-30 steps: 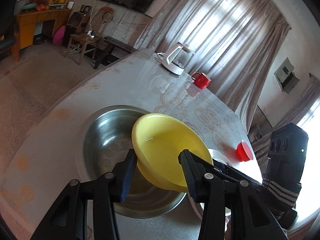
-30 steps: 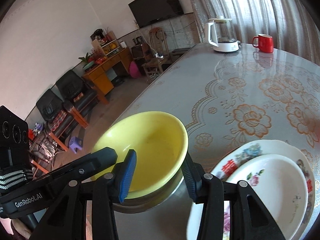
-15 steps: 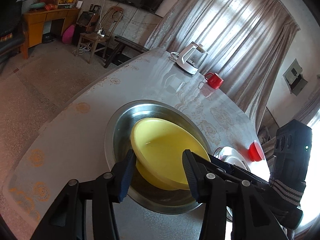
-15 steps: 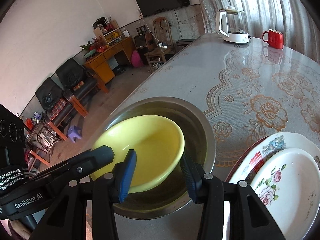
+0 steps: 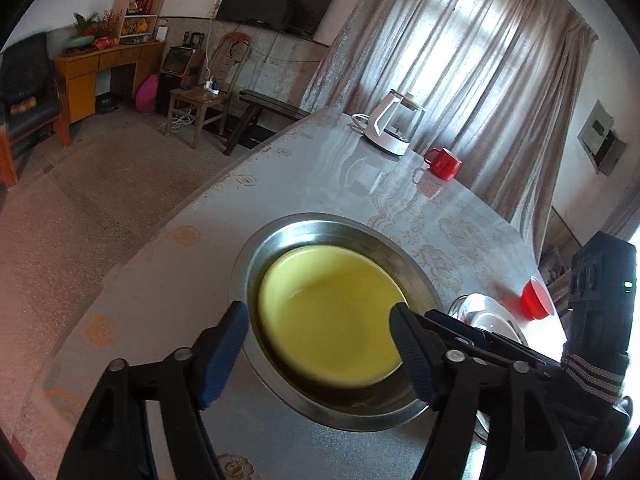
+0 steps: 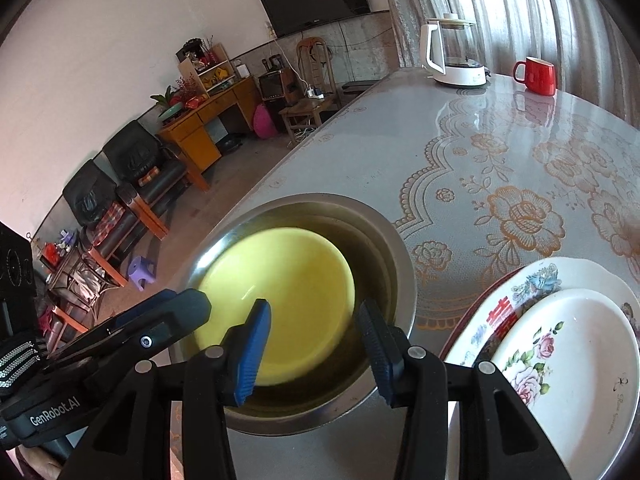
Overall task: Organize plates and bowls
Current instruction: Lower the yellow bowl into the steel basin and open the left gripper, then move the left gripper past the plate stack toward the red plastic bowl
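Yellow bowl (image 5: 328, 316) sits inside the steel basin (image 5: 280, 236) on the table (image 6: 500, 152), freed by the left gripper (image 5: 318, 344), jaws just widened; right gripper (image 6: 310, 344) half-open, empty.

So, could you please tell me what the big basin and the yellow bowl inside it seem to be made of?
The basin looks like stainless steel: grey, brushed, with mirror-like reflections on its rim. The yellow bowl looks like plastic or melamine, possibly glazed ceramic: uniform opaque colour and a soft sheen.
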